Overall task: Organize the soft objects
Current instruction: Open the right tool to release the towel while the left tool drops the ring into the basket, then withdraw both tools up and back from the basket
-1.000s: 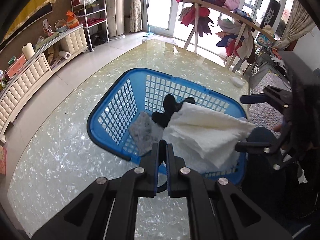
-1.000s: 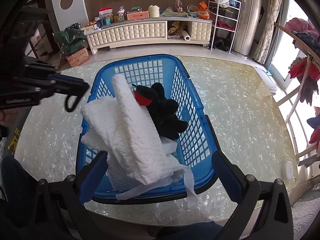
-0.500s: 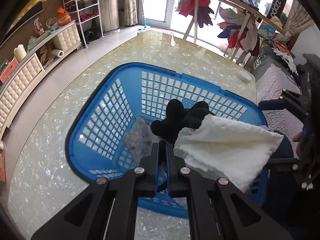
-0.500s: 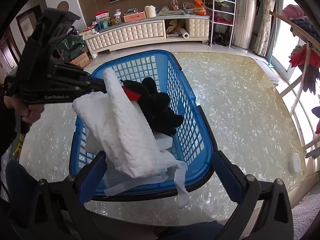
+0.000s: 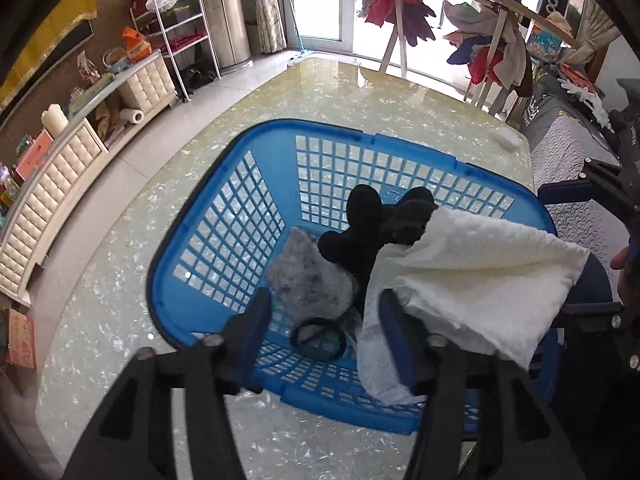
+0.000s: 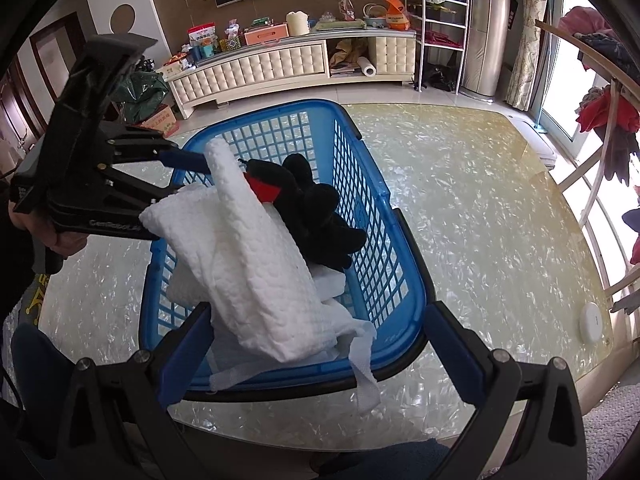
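A blue laundry basket (image 5: 224, 240) stands on the marble-patterned table. It holds a white quilted towel (image 5: 472, 280), a black plush toy (image 5: 372, 232) and a grey cloth (image 5: 308, 280). My left gripper (image 5: 324, 328) hangs over the near end of the basket with its jaws opening. A black elastic loop (image 5: 297, 334) lies loose on the basket floor between the fingers, and no pad touches it. In the right wrist view my right gripper (image 6: 320, 350) stands wide open above the towel (image 6: 260, 268), where it drapes over the basket rim (image 6: 400, 240). The toy (image 6: 316, 216) shows a red patch.
A white round puck (image 6: 592, 322) sits near the table's right edge. A cream cabinet (image 6: 280, 68) lines the far wall. A drying rack with clothes (image 5: 460, 16) stands by the windows, and a grey covered seat (image 5: 576, 220) is beside the table.
My left jaws, shut on the black loop before, have spread, and the loop now lies in the basket. The left gripper came closer to the basket. The right gripper kept still.
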Demonstrator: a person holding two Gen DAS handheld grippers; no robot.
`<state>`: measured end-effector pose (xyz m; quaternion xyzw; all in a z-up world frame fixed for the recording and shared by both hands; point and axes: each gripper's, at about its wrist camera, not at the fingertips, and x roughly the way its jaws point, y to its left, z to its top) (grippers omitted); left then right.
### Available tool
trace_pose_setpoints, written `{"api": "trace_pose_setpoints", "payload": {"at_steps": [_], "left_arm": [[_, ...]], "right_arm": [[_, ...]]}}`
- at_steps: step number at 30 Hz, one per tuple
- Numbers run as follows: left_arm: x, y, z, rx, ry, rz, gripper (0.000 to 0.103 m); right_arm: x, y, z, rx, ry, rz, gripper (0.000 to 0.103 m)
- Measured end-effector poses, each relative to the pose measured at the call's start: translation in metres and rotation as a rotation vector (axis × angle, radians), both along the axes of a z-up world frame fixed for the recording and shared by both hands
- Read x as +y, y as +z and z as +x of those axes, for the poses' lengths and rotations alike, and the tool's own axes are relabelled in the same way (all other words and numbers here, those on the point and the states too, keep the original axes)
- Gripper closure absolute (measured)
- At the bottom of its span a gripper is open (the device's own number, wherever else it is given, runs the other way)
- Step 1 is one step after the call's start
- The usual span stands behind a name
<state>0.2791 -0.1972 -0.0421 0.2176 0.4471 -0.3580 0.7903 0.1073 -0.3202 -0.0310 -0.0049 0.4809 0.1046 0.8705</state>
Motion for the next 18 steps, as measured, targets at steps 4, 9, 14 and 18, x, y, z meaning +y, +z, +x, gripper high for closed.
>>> {"api": "trace_pose_setpoints", "payload": {"at_steps": [4, 9, 14, 18], "left_arm": [[0.004, 0.007, -0.009, -0.035, -0.005, 0.018, 0.025], [0.013, 0.016, -0.021, -0.05, 0.001, 0.005, 0.017], [0.023, 0.028, -0.037, -0.08, 0.041, -0.018, 0.012], [0.034, 0.04, -0.054, -0.112, 0.075, -0.046, 0.012]], "right_arm": [[0.001, 0.001, -0.002, 0.002, 0.0, -0.009, 0.0], [0.007, 0.005, -0.005, -0.005, 0.001, -0.016, 0.0], [0.013, 0.011, -0.008, -0.017, 0.0, -0.026, 0.0], [0.02, 0.018, -0.012, -0.032, 0.004, -0.032, 0.0]]}}
